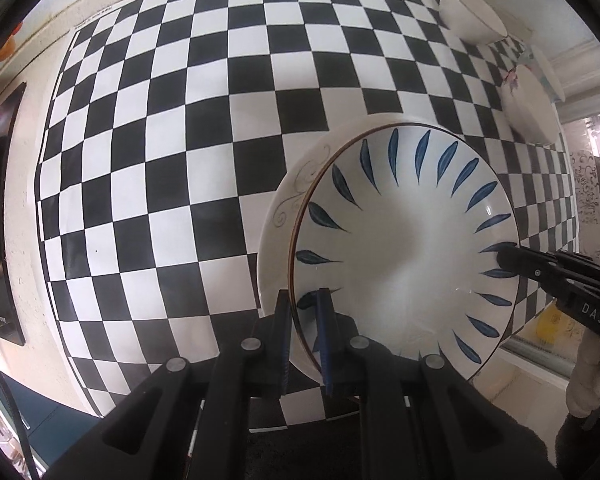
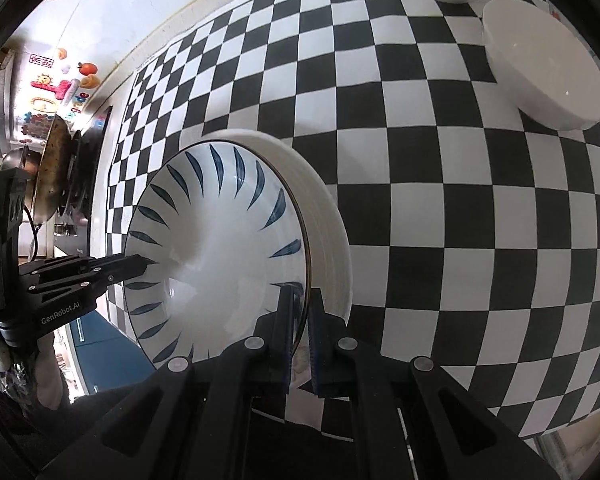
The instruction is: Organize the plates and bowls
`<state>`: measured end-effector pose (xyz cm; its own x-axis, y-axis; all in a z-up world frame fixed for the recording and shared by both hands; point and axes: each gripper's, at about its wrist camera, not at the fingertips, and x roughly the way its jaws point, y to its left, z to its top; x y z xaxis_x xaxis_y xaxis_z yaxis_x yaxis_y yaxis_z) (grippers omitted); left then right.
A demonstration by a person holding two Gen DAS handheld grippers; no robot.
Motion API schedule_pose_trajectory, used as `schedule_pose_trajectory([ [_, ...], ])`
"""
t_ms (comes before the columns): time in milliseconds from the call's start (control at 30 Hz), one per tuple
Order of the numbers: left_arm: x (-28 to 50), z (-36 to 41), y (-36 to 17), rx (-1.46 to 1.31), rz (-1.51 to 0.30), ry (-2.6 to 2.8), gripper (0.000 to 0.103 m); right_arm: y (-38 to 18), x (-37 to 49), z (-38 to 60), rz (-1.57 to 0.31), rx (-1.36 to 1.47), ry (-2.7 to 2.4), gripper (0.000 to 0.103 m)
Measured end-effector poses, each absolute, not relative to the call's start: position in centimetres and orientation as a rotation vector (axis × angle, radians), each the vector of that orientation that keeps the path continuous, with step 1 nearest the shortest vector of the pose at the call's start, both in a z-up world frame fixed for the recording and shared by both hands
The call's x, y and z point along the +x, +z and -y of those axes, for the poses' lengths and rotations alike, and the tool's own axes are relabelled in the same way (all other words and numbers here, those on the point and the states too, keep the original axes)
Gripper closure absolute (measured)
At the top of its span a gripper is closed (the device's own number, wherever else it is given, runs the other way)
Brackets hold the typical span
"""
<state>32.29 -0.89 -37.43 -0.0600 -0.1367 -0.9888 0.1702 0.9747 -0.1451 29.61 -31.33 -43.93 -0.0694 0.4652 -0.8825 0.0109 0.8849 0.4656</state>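
The left gripper (image 1: 305,322) clamps the near rim of a blue-leaf plate (image 1: 404,248), one finger on each face. The right gripper (image 2: 300,320) pinches the opposite rim the same way. The plate sits tilted over a larger white plate (image 1: 284,200); whether they touch is unclear. Beyond, two white bowls (image 2: 540,76) lie tipped on the checkered mat (image 1: 180,120). A pan (image 2: 52,168) stands by the wall.

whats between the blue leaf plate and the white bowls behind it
Only bare checkered mat between the plate and the bowls, clearest in the right wrist view.
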Motion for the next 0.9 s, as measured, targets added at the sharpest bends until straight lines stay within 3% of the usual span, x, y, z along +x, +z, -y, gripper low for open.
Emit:
schedule_pose_trajectory([
  [900, 31.4, 2.0, -40.3, 0.026, -1.681, -0.155, 0.091, -45.8, 30.2, 29.7, -1.682, 0.333, 0.332, 0.093],
])
